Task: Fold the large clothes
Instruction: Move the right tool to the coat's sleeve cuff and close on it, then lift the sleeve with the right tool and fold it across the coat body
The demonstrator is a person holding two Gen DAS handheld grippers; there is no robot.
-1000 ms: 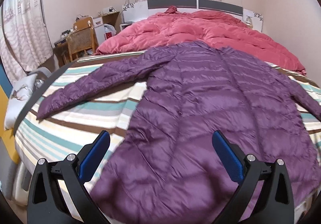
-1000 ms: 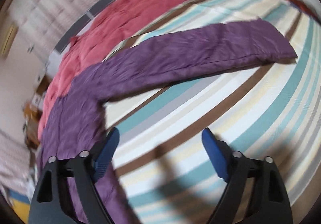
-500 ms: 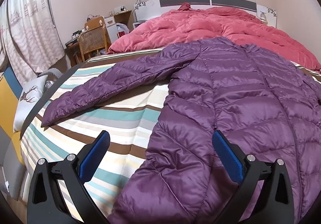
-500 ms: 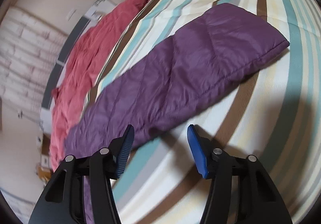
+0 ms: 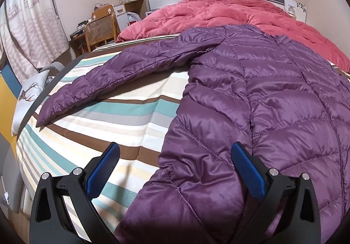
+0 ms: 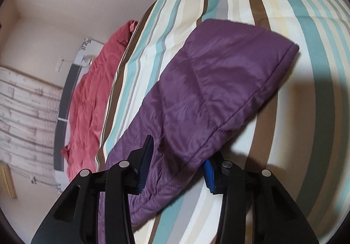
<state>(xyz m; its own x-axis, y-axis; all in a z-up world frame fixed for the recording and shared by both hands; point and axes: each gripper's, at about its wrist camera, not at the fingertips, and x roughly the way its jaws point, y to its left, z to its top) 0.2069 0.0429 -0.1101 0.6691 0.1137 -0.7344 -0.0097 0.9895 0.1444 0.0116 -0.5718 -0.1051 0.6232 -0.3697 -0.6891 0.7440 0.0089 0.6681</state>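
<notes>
Sleeve pickup, start of fold.

Striped bed (image 5: 135, 112) carries the purple coat (image 5: 273, 99), spread flat so I can fold the sleeves inward. My left gripper (image 5: 175, 169) hangs wide open over the coat's hem edge, holding nothing. My right gripper (image 6: 175, 163) straddles the right sleeve (image 6: 218, 90), jaws closing on it, not yet clamped by my reading.

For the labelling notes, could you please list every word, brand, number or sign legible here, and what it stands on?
None can be read.
The purple down coat and striped bedspread bear no writing.
The grey cushion has a deer drawing only.
Boxes on the desk are too small to read.
</notes>
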